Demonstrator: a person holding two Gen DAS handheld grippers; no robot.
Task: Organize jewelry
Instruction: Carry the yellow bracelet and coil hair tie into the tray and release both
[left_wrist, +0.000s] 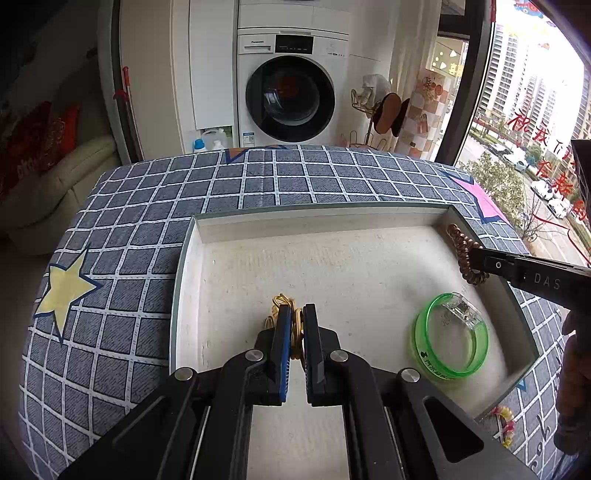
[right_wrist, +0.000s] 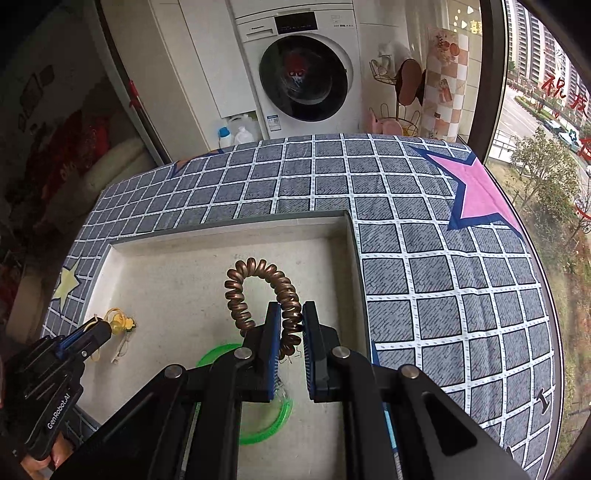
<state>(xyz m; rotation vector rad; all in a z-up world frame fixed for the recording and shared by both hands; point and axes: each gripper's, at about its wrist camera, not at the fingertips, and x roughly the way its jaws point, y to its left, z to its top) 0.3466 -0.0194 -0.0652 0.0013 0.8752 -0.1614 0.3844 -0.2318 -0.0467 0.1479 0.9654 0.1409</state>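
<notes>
A shallow white tray lies on a checked cloth. My left gripper is shut on a yellow elastic hair tie with a small flower charm, low over the tray's left part. My right gripper is shut on a brown spiral coil band and holds it above the tray's right side; the band also shows in the left wrist view. A green translucent bangle with a clear clasp lies in the tray near its right front.
The blue-grey checked cloth with star prints covers the table. A small pink and yellow beaded piece lies on the cloth outside the tray's right front corner. A washing machine stands behind, a window at right.
</notes>
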